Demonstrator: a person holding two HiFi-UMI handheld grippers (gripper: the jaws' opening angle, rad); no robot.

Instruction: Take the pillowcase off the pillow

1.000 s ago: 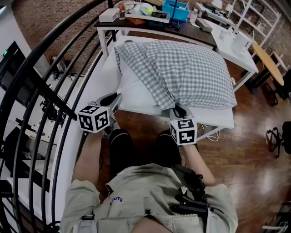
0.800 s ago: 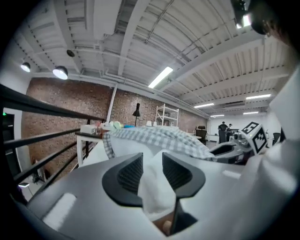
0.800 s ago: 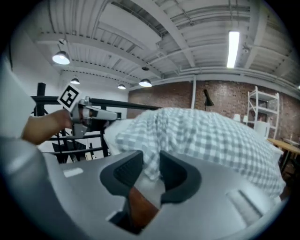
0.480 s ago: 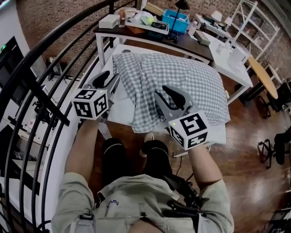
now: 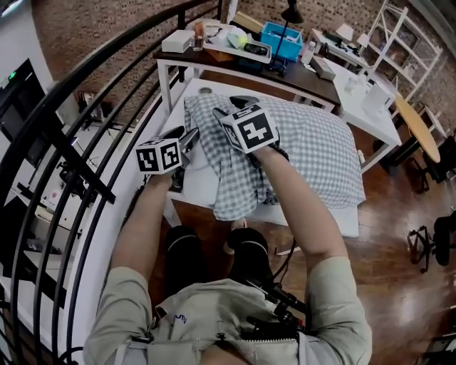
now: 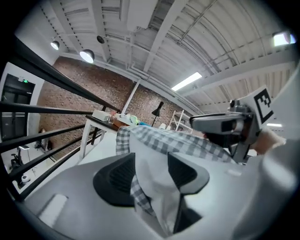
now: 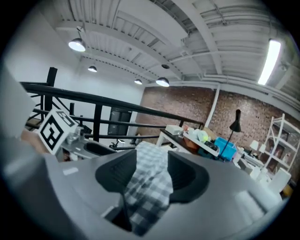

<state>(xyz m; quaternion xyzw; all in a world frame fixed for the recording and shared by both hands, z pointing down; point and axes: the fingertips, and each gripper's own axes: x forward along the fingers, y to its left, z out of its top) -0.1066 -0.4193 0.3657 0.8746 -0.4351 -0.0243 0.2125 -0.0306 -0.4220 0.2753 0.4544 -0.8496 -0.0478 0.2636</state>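
One white bench (image 5: pixel 187 194) carries the pillow (image 6: pixel 157 149). Its checked pillowcase (image 5: pixel 320 153) covers most of it, with the near end bunched and hanging over the edge. Both jaw pairs have just been opening. The left hand-held gripper (image 5: pixel 187 135) gapes around white and checked cloth, the right hand-held gripper (image 7: pixel 152 165) around checked cloth alone. Best: left pins pillow only, right takes case only, then draw apart.

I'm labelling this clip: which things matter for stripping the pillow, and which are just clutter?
In the job: checked pillowcase, white pillow, white table under them.
Lying about: blue bin, desk lamp, white box, on the dark desk behind.
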